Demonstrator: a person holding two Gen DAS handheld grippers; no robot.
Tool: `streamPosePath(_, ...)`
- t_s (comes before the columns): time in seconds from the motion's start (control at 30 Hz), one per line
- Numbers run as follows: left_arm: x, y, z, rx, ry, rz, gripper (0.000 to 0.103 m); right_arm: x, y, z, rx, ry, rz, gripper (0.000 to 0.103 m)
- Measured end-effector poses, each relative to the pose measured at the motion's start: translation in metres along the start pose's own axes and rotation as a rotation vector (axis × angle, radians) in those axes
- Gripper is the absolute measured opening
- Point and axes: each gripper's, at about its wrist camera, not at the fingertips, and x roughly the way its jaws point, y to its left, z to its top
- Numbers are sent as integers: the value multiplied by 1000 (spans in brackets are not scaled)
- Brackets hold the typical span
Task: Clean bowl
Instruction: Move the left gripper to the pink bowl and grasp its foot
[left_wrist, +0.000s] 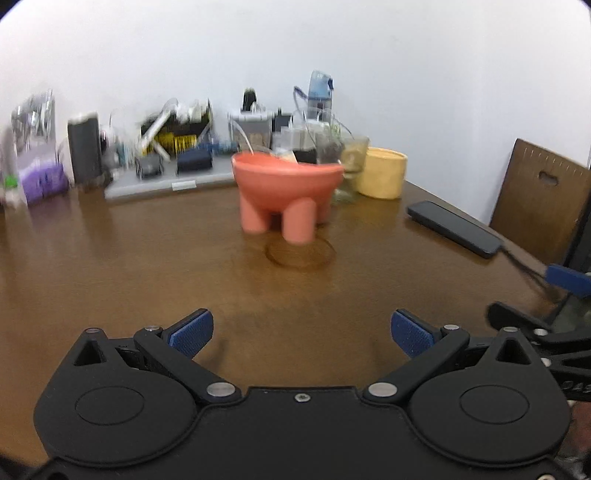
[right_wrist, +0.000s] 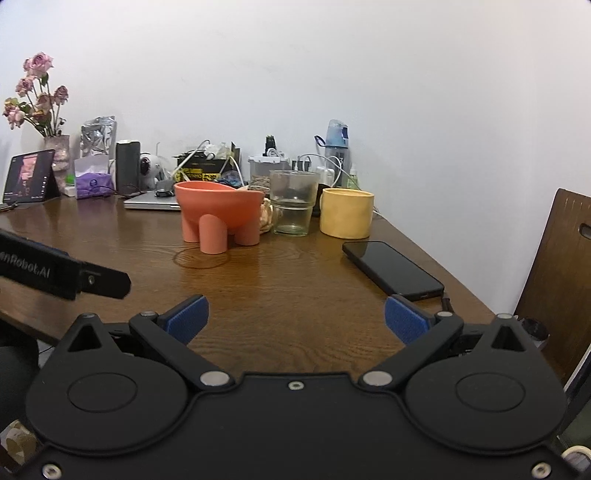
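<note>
**Inspector A:** Position of the bowl (right_wrist: 218, 210) relative to the tongs?

**Inspector B:** It stands on the wooden table (right_wrist: 295, 295), well ahead of both. From the right gripper (right_wrist: 295, 321) it sits forward and slightly left of centre; from the left gripper (left_wrist: 301, 334) it is almost straight ahead. Neither touches it — open table lies between.

**A:** State of the tongs?

**B:** Both are spread wide, blue pads (right_wrist: 186, 319) far apart, nothing held between them. The left wrist view is blurred, but the gap is plain.

**A:** Do the tools see each other?

**B:** Yes. The left one's black side enters the right wrist view at the left edge, and part of the right one shows at the right edge of the left wrist view.

**A:** Describe the bowl.

**B:** Salmon-pink, matte, with a rounded body on stubby cylindrical legs — three are visible. The rim slopes, higher on the left than the right as the right wrist camera sees it. It is upright. Its inside cannot be seen from this low angle. A faint ring mark (right_wrist: 201, 258) shows on the wood just in front of its feet.

**A:** Neighbours?

**B:** An empty clear glass (right_wrist: 293, 206) just to its right, then a yellow mug (right_wrist: 345, 212). A black phone (right_wrist: 393, 269) lies nearer the right gripper, to the right. A closed laptop (right_wrist: 151, 201) lies behind the bowl.
</note>
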Motion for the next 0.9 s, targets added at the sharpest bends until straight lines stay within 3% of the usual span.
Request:
streamPosePath(0.17, 26, 12, 16, 38, -28, -35, 103, 19, -3, 5, 7, 21, -13, 102)
streamPosePath(0.33, 62, 16, 37, 105, -6, 12, 103, 39, -2, 7, 15, 46, -18, 102)
streamPosePath(0.6, 120, 35, 60, 81, 44, -176, 103, 56, -1, 13, 8, 60, -34, 102)
streamPosePath(0.77, 149, 37, 67, 88, 62, -185, 103, 72, -2, 14, 14, 91, -56, 102)
streamPosePath(0.9, 175, 45, 74, 53, 108, -236, 103, 82, 0, 15, 5, 105, -56, 102)
